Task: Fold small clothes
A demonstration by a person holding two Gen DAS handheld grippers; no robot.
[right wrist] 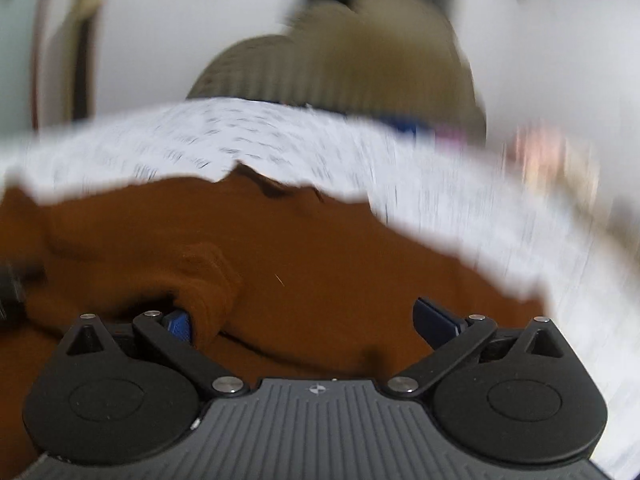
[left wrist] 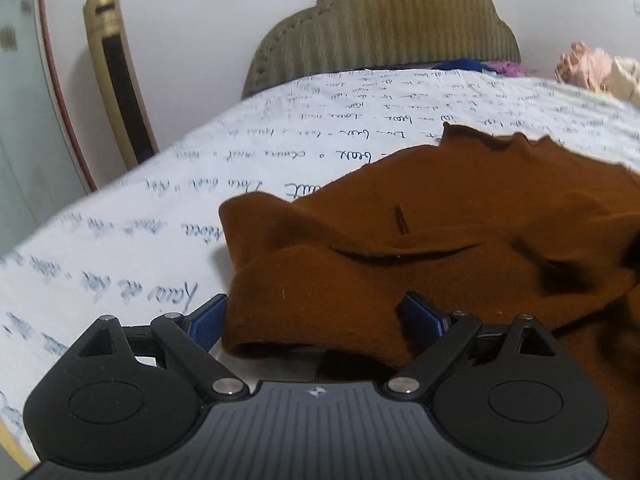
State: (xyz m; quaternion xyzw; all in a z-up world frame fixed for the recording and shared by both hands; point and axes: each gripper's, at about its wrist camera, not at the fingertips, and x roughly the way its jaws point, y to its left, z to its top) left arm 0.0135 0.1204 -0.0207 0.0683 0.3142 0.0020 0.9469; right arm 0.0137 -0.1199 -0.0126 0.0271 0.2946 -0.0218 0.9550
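With both the left gripper point(left wrist: 316, 314) and right gripper point(right wrist: 302, 320) spread apart and clamping nothing, you are mid-fold on the brown garment point(left wrist: 420, 240) lying on the lettered sheet point(left wrist: 140, 208); next, pinch an outer edge.

White script-printed sheet point(left wrist: 120, 208) across the middle, olive headboard point(left wrist: 384, 28) top centre, gold fan point(left wrist: 116, 80) upper left, pink cloth point(left wrist: 588, 64) upper right
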